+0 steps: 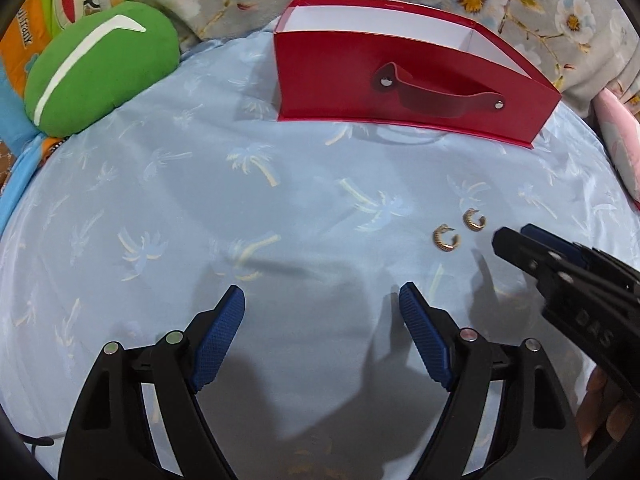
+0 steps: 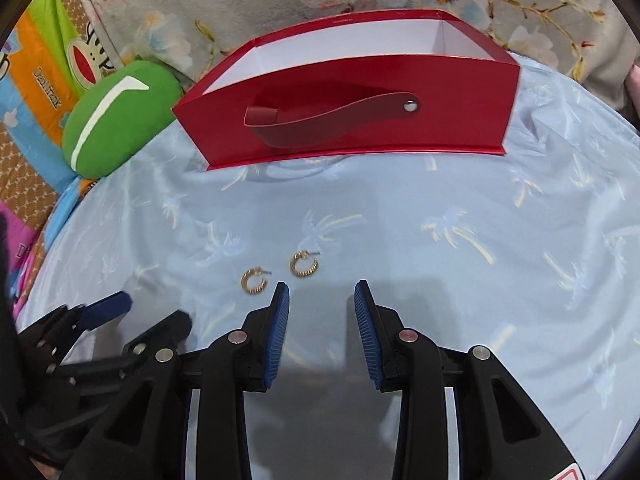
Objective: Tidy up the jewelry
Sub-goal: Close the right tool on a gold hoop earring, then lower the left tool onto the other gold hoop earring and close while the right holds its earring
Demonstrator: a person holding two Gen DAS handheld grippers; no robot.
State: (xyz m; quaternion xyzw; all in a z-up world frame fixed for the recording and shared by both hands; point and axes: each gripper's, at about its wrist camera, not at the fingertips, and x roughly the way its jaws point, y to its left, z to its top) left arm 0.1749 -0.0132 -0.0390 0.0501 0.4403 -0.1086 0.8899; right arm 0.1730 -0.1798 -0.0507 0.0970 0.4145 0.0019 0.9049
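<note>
Two small gold hoop earrings (image 1: pixel 446 239) (image 1: pixel 475 220) lie side by side on the pale blue cloth. In the right wrist view the same earrings (image 2: pixel 254 280) (image 2: pixel 304 264) sit just ahead and left of my right gripper (image 2: pixel 322 287). Its jaws stand partly apart with nothing between them. My left gripper (image 1: pixel 322 292) is open wide over bare cloth, left of the earrings. The right gripper (image 1: pixel 514 236) reaches in from the right, its tips close to the nearer earring. Behind the earrings stands a red box (image 1: pixel 400 80) (image 2: pixel 360 120), open at the top, with a strap handle.
A green cushion (image 1: pixel 100 68) (image 2: pixel 116 116) lies at the back left of the blue palm-print cloth (image 1: pixel 200 200). Floral fabric (image 1: pixel 520 0) rises behind the box. Colourful packaging (image 2: pixel 36 92) lines the left edge. My left gripper (image 2: pixel 148 312) shows low on the left in the right wrist view.
</note>
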